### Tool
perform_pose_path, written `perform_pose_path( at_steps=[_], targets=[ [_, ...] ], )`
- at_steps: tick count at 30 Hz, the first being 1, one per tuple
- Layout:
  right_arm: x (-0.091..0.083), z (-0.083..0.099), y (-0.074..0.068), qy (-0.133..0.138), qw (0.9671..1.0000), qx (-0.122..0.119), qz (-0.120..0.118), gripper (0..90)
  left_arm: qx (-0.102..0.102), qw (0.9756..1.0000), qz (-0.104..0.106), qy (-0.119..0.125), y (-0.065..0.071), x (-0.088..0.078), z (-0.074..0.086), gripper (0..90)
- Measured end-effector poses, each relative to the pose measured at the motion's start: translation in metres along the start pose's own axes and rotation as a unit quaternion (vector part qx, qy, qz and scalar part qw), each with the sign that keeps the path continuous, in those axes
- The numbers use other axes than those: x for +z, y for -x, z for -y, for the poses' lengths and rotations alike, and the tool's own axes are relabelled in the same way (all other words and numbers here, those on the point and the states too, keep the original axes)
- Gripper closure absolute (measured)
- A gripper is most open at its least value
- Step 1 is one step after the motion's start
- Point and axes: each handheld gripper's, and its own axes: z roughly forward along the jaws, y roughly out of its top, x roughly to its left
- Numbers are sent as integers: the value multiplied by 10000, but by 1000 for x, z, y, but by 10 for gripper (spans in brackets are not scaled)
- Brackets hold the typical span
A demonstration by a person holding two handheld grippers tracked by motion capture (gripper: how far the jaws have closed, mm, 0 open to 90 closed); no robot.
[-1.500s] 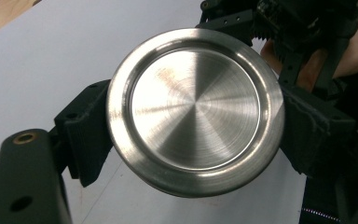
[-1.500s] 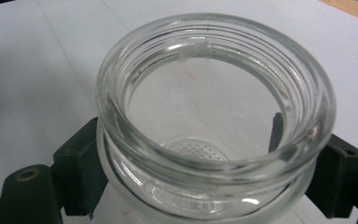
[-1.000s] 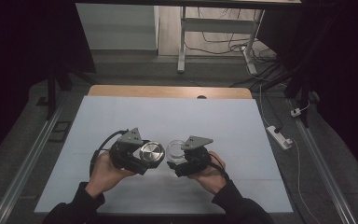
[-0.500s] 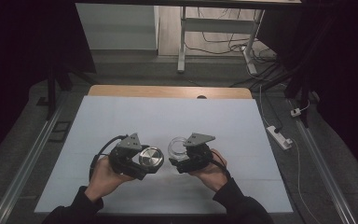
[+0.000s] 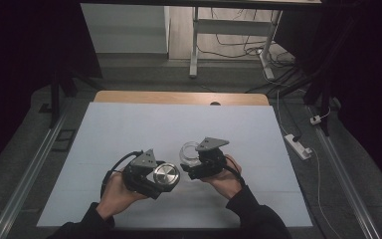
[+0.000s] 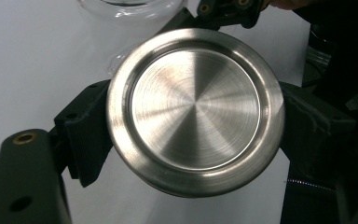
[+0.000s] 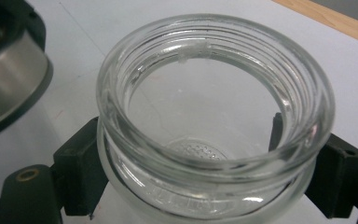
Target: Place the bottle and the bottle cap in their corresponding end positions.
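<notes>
Left gripper clamps metal lid; right gripper clamps open glass jar, just beside it above table.

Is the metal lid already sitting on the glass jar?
No: in the high view the metal lid is clamped in the left tongs, apart from the open-mouthed glass jar held by the right tongs.

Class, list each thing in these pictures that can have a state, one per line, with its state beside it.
Glass jar: open, empty, lid off, gripped.
Metal lid: off the jar, gripped at its rim.
Left claw: shut on the metal lid.
Right claw: shut on the glass jar.
</notes>
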Motion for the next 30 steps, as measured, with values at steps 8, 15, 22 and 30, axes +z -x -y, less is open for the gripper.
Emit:
perform_pose_path(
  at_steps=[8, 15, 22, 30],
  targets=[
    [6, -4, 4, 12, 10000, 1, 46, 152, -12, 10000, 15, 27, 4, 11, 3, 190],
    [16, -8, 10, -27, 9999, 27, 107, 152, -34, 10000, 14, 46, 5, 22, 8, 190],
    [24, -13, 15, -20, 9999, 22, 156, 152, -56, 10000, 27, 52, 5, 33, 11, 190],
    [37, -17, 20, -45, 9998, 38, 213, 152, -10, 10000, 34, 4, 6, 49, 14, 190]
  ],
)
